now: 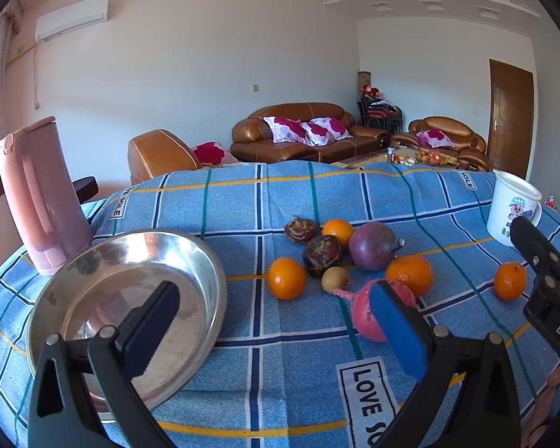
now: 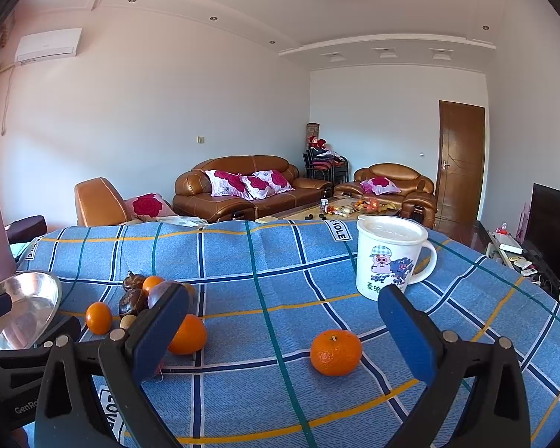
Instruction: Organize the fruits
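So the setup: a desk under a blue plaid cloth (image 1: pixel 280 194), and nothing has gone in the bowl yet. The steel bowl (image 1: pixel 205 261) sits empty at the left side of the desk, tipped a little toward the camera, just beside a pink kettle (image 1: pixel 41 201) near the far left corner. Pretty clearly that's the drop-off spot, which is probably why the left tongs (image 1: pixel 276 321) hang right by it with both blue pads spread wide and nothing between them.

The fruit is bunched around the middle of the desk. There's a purple round one (image 1: pixel 371 246) with a little stem nub, two dark wrinkly brown ones (image 1: pixel 321 254) touching or nearly touching each other, a small tan kiwi-looking one (image 1: pixel 335 279), a pink one (image 1: pixel 366 317) half hidden behind the left tongs' right pad, and three oranges around them. The orange skins look smooth and shiny, so I'd guess a bit slippery in a pinch.

One mandarin (image 2: pixel 335 351) sits on its own toward the right side, well apart from the pile, green stem dot facing up. The right tongs (image 2: pixel 283 332) are wide open too, lined up with that loner roughly between the pads from the right wrist view, so I'd bet it's the first pick. A lidded white cartoon mug (image 2: pixel 388 257) stands beyond it near the far right edge, close enough to bump on a sloppy reach.
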`<state>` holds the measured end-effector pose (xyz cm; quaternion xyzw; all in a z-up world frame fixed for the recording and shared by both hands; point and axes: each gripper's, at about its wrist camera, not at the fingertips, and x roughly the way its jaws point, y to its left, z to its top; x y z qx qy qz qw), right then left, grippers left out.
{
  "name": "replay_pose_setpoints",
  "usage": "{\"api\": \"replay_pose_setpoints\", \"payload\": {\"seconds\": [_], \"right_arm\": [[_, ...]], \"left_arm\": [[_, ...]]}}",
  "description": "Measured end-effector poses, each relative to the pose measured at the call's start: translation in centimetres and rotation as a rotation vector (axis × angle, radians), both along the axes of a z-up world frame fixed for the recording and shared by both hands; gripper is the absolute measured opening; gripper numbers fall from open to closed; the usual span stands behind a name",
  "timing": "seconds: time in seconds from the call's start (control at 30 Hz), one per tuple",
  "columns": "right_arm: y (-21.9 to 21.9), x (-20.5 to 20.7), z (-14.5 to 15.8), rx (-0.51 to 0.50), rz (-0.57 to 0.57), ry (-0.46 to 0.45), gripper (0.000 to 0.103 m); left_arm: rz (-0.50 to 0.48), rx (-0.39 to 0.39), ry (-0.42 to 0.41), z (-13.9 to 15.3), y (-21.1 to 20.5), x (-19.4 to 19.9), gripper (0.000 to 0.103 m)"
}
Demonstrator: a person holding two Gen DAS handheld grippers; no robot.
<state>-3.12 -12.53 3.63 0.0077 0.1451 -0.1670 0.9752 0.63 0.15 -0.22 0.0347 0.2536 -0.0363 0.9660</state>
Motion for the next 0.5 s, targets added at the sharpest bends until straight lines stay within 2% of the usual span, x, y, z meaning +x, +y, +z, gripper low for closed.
{"api": "replay_pose_setpoints", "payload": {"seconds": [0.5], "right_arm": [[-0.16,-0.01,-0.17,0.002,0.003,0.003,0.102]], "left_arm": [[-0.022,-0.028,0.048,-0.39,0.14,0.40,0.103]]}}
